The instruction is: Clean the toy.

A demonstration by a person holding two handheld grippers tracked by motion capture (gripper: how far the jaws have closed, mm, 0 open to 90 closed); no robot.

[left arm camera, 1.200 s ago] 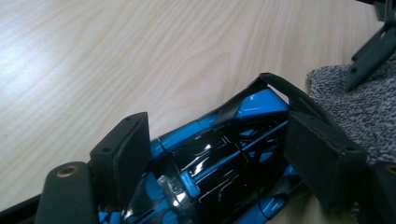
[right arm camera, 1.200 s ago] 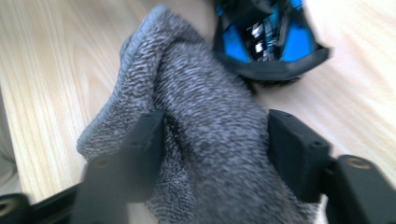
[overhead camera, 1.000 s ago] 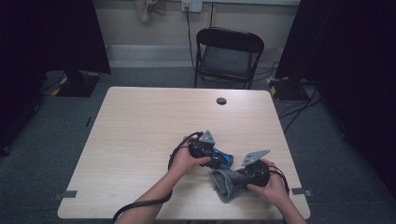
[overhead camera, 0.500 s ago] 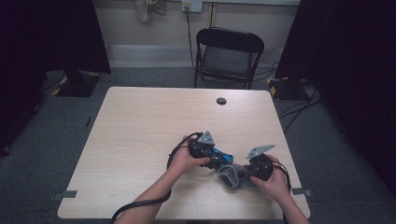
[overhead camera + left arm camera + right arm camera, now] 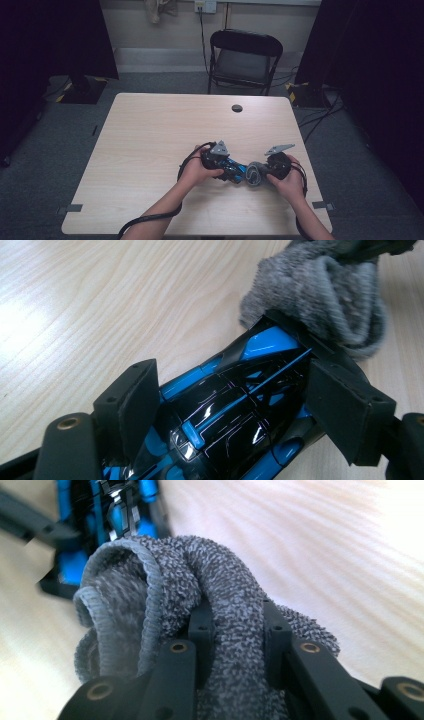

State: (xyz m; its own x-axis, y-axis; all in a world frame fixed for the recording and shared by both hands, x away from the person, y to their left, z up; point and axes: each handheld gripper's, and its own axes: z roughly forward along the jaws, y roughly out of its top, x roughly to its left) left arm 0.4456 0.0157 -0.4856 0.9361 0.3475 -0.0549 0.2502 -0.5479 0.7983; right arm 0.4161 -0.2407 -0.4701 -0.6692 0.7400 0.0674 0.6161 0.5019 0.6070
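Two grippers meet at near right of table [image 5: 150,130]. Left gripper [image 5: 220,160] clamps blue-black toy car [image 5: 235,405] across its sides; car's long axis runs left-right, one end pushed into grey cloth [image 5: 254,174]. Right gripper [image 5: 272,167] pinched tight on a cloth fold [image 5: 220,605], jaws have just been closing. Small black disc [image 5: 237,108] far off near far edge; chair [image 5: 244,60] beyond. Nothing between.
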